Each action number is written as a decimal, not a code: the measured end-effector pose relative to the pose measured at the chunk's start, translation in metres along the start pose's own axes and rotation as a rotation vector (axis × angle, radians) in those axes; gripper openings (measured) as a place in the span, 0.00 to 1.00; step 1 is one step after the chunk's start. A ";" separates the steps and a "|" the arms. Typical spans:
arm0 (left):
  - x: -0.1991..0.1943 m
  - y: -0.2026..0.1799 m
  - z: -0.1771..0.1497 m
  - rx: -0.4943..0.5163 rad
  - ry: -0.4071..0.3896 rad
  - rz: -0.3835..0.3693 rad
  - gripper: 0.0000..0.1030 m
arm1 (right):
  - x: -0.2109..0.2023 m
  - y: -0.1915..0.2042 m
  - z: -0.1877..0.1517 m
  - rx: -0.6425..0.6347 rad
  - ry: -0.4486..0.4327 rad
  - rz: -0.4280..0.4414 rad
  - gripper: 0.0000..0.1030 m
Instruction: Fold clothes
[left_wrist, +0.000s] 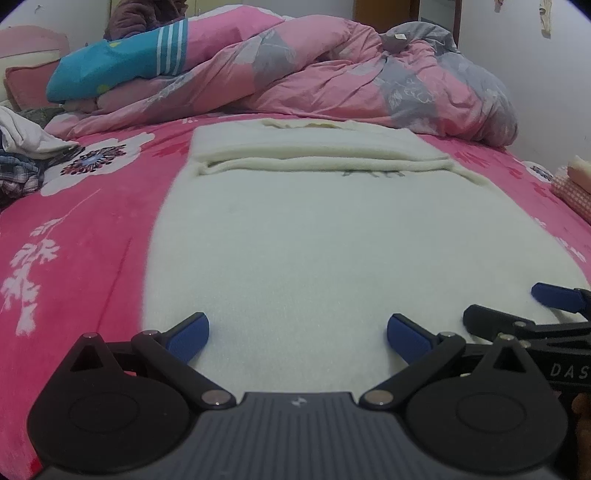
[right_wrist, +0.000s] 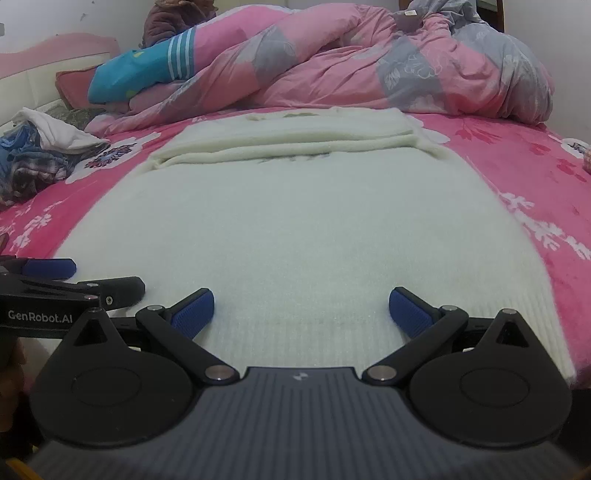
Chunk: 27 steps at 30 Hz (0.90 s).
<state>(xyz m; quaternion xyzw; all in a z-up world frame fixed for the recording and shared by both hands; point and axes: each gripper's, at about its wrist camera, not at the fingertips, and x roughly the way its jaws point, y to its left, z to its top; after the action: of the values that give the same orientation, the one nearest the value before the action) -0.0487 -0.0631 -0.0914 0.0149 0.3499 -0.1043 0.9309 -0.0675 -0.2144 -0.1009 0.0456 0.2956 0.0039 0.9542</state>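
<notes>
A cream knit sweater (left_wrist: 314, 229) (right_wrist: 295, 221) lies flat on the pink flowered bed sheet (left_wrist: 92, 221) (right_wrist: 524, 173), its sleeves folded across the far part. My left gripper (left_wrist: 297, 338) stands open over the sweater's near left part, blue pads wide apart with only cloth beneath. My right gripper (right_wrist: 301, 314) is open too, just above the ribbed hem (right_wrist: 332, 343) at the near right. Each gripper shows at the edge of the other's view: the right gripper (left_wrist: 524, 314) and the left gripper (right_wrist: 74, 280). Nothing is pinched by either.
A rumpled pink and grey duvet (left_wrist: 332, 74) (right_wrist: 369, 62) fills the far side of the bed, with a blue striped pillow (left_wrist: 118, 70) on it. A heap of other clothes (left_wrist: 26, 155) (right_wrist: 40, 155) lies at the left. A pink checked thing (left_wrist: 572, 188) sits at the right edge.
</notes>
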 end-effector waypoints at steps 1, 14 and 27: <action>0.000 0.000 0.000 0.000 0.001 0.001 1.00 | 0.000 0.000 0.000 -0.001 -0.002 0.000 0.99; 0.001 -0.002 0.002 -0.001 0.009 0.012 1.00 | -0.001 -0.001 0.004 -0.026 0.023 0.019 0.99; 0.000 -0.003 0.000 0.004 0.001 0.015 1.00 | -0.004 -0.019 0.025 -0.063 -0.065 -0.064 0.99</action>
<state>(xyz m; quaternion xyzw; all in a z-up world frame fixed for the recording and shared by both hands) -0.0489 -0.0656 -0.0916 0.0194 0.3502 -0.0978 0.9313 -0.0568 -0.2361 -0.0797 0.0064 0.2657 -0.0188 0.9638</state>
